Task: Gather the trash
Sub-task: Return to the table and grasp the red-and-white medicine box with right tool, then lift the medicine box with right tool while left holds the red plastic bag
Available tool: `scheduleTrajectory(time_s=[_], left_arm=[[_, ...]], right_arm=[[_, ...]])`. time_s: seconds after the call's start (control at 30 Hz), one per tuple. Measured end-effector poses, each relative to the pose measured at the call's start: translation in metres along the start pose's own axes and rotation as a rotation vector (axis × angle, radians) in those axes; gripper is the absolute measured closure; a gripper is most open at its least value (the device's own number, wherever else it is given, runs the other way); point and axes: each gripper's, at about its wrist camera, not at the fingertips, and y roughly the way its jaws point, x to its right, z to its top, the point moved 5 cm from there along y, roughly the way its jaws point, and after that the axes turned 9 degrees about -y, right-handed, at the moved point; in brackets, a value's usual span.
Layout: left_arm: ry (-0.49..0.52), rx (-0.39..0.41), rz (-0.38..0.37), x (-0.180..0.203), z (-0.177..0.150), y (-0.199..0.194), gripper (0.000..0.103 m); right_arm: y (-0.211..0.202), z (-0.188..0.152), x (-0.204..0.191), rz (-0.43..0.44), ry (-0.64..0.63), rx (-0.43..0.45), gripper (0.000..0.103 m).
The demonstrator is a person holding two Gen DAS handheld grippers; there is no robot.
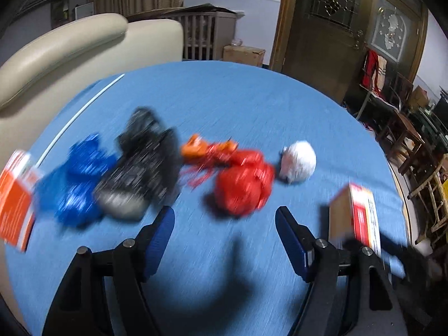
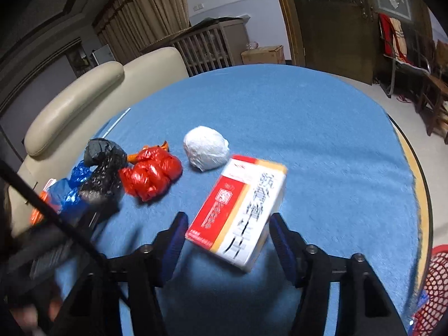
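Observation:
Trash lies on a round blue table (image 1: 238,98) (image 2: 308,112). Left to right: an orange box (image 1: 15,198), a blue bag (image 1: 75,184), a black bag (image 1: 142,162), an orange scrap (image 1: 201,147), a red bag (image 1: 243,182), a white wad (image 1: 298,161) and a red-and-white box (image 1: 359,215). My left gripper (image 1: 225,218) is open, just short of the red bag. My right gripper (image 2: 226,224) is open around the near end of the red-and-white box (image 2: 240,207), which lies flat. The right wrist view also shows the white wad (image 2: 205,148), red bag (image 2: 152,175) and black bag (image 2: 103,168).
A cream sofa (image 1: 56,53) (image 2: 84,95) stands behind the table at the left. A red mesh basket (image 2: 434,288) sits below the table's right edge. Chairs (image 1: 406,128) and a wooden door (image 1: 322,28) are at the right. A white rod (image 1: 75,117) lies on the table's left.

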Motion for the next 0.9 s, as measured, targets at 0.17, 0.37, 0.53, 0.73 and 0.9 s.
scheduleTrajectory(time_s=[0.17,0.37,0.53,0.73,0.9], left_arm=[[0.059,-0.042,0.023,0.018,0.014,0.034,0.026],[0.057,-0.101,0.029,0.013,0.005,0.047,0.056],[0.046,-0.082,0.016,0.007,-0.012,0.018,0.057],[0.042,-0.058,0.033,0.007,-0.035,-0.018,0.057],[0.039,-0.035,0.043,0.007,-0.054,-0.052,0.057]], right_arm=[[-0.008,-0.012,0.007,0.027,0.015,-0.006,0.046],[-0.009,-0.012,0.007,0.043,-0.001,-0.008,0.047],[-0.018,-0.013,0.009,0.045,0.002,0.008,0.047],[-0.045,-0.017,0.006,0.042,-0.004,0.046,0.047],[-0.07,-0.029,0.006,0.034,0.013,0.07,0.048]])
